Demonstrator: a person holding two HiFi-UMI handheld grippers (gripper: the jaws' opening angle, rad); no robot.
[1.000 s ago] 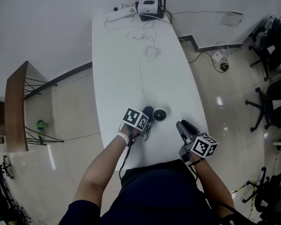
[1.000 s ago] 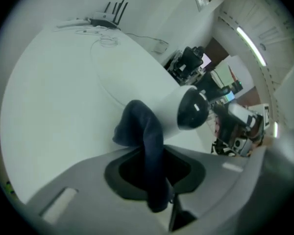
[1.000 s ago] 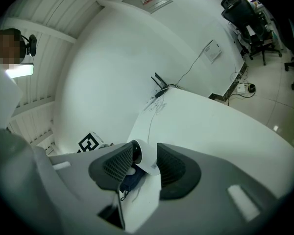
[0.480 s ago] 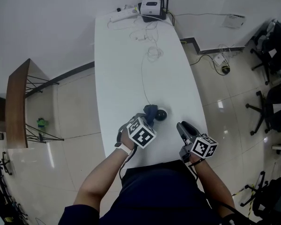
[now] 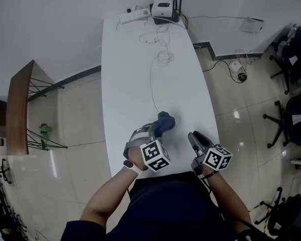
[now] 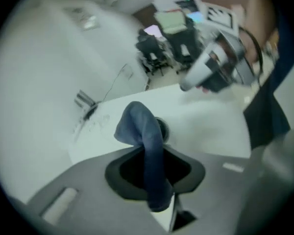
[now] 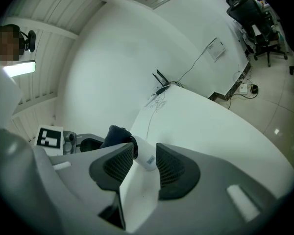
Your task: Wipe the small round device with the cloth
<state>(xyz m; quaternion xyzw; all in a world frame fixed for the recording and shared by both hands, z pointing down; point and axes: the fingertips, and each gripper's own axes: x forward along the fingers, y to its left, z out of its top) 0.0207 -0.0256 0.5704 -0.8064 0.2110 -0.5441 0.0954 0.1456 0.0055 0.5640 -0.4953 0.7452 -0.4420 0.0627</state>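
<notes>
My left gripper [image 5: 154, 131] is shut on a dark blue cloth [image 5: 164, 120], which hangs over the small round device and hides it in the head view. In the left gripper view the cloth [image 6: 137, 126] rises from between the jaws, and a sliver of the device [image 6: 162, 129] shows behind it. My right gripper [image 5: 192, 136] hovers to the right with a strip of bare table between it and the cloth. In the right gripper view the device's white body [image 7: 146, 159] shows through the gap of the open jaws, with the cloth [image 7: 115, 135] on its left side.
The long white table [image 5: 140, 59] carries a thin cable [image 5: 151, 84] from the device to a router [image 5: 163, 6] and a power strip [image 5: 130, 16] at the far end. A wooden shelf [image 5: 17, 109] stands at the left, and office chairs [image 5: 296, 49] at the right.
My left gripper has rolled and risen, its marker cube swinging toward the person. The cloth has been drawn over the device, which was in plain sight before. The right gripper has kept still.
</notes>
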